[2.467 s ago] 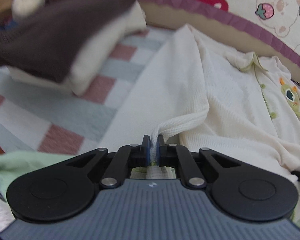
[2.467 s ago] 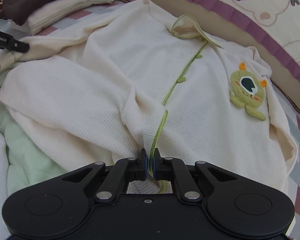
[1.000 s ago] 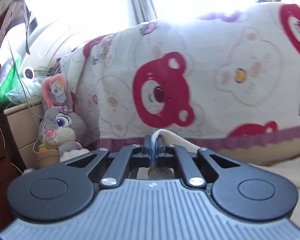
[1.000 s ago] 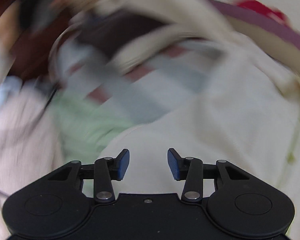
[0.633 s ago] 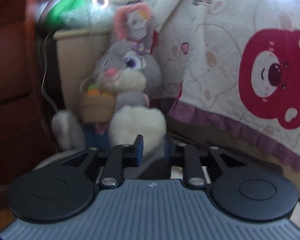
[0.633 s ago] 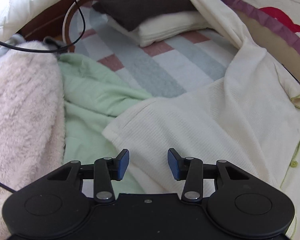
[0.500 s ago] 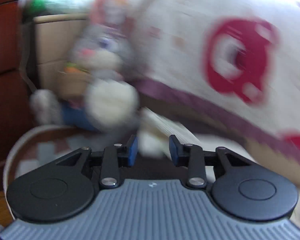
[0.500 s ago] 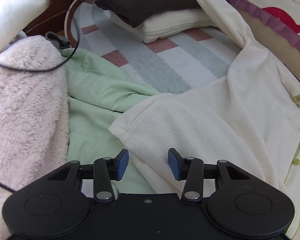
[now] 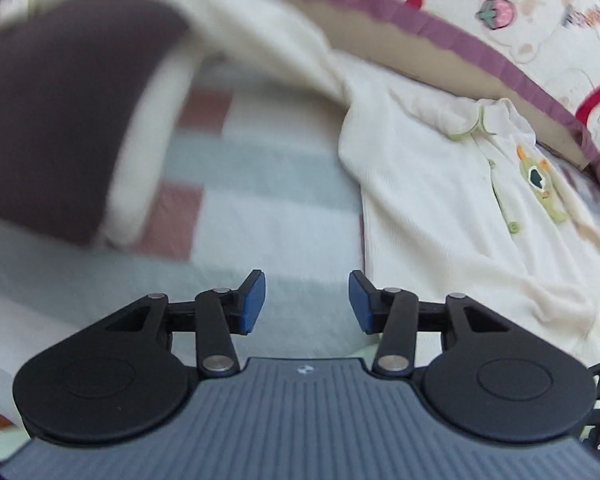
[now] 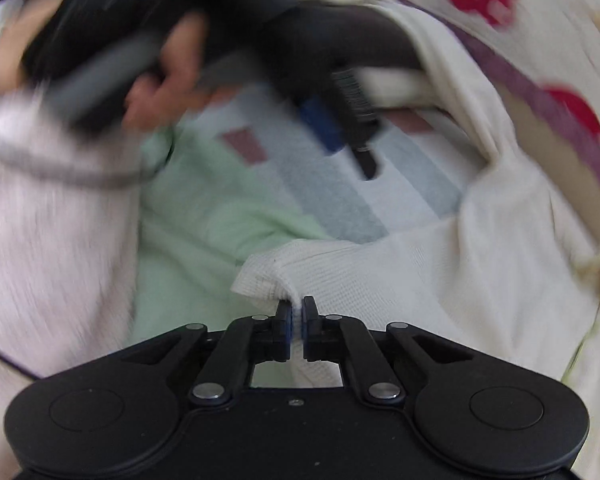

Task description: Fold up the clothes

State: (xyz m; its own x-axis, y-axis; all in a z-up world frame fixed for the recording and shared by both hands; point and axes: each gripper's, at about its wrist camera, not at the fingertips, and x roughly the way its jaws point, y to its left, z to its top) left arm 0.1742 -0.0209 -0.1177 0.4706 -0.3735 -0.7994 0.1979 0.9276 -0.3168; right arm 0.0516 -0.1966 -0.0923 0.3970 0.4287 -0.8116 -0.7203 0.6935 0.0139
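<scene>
Cream waffle-knit cotton is pinched between the jaws of the right gripper: it has the near bottom corner of the cream button-front baby top, closed tight on a small fold of hem. Just beyond that corner lies a crumpled pale green garment, and to its left a fluffy pale pink fleece. The left gripper hangs with its jaws spread wide and nothing between them, over the pink, grey and white checked bedsheet, just beside the top's left edge. Farther on, the top spreads flat on the sheet, its green monster patch and green-trimmed collar towards the bear-print quilt. At far left sits a folded stack, dark brown over cream.

To do this fold well, I judge the left gripper should take the matching edge higher up, near the shoulder, so both grips lift one straight side. Carry it evenly across the button placket and keep the fabric taut. Keep the green garment out of the bite. The motion blur means the finer creases cannot be read.
</scene>
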